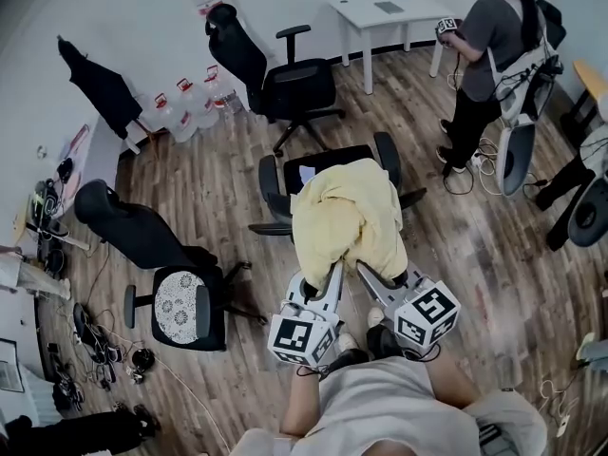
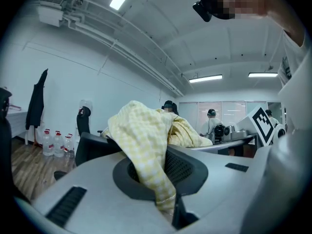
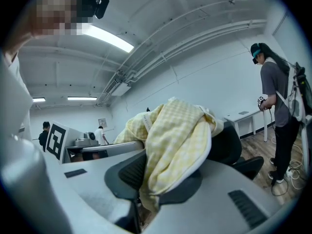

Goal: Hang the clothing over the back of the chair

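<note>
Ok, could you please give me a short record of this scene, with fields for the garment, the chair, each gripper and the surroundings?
garment: yellow checked clothing, bunched over the chair's back
chair: black office chair, its back towards the person, its seat beyond
left gripper: shut on the clothing's near edge
right gripper: shut on the clothing's near edge
task state: clothing on the chair back, not yet released
surroundings: water bottles, white table, second person standing

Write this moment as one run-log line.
left gripper: shut on yellow checked garment | right gripper: shut on garment | garment: draped over office chair back, not released
</note>
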A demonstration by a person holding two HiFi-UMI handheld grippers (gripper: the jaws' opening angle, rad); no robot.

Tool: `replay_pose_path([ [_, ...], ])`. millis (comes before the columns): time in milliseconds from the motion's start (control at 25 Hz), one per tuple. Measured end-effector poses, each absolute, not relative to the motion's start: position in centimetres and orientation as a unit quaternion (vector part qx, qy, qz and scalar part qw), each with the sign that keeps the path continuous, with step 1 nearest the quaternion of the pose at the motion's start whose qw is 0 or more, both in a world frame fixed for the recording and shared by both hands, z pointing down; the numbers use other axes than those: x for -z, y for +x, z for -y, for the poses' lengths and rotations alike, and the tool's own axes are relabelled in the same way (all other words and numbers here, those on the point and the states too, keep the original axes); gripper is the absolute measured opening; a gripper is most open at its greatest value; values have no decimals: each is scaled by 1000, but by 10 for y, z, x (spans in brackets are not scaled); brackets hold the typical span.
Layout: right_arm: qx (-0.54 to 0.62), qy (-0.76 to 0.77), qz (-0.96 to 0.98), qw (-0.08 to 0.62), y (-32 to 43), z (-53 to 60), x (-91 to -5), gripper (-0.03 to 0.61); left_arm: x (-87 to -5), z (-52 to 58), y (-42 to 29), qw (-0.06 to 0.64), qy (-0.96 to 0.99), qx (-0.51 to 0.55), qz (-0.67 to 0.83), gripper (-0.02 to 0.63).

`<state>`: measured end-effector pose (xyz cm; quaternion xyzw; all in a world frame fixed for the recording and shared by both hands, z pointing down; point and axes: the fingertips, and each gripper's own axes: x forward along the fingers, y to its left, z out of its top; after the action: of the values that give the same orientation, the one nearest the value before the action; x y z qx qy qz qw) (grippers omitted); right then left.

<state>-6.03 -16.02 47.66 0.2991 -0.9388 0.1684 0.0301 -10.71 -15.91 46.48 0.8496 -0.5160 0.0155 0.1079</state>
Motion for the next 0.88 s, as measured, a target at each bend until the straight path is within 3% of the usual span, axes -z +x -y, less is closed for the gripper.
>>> replay_pose_path([
  [880,-164,322,931,50,-59,184,-522,103,-506,183,-105,115,844,-34,523,46],
])
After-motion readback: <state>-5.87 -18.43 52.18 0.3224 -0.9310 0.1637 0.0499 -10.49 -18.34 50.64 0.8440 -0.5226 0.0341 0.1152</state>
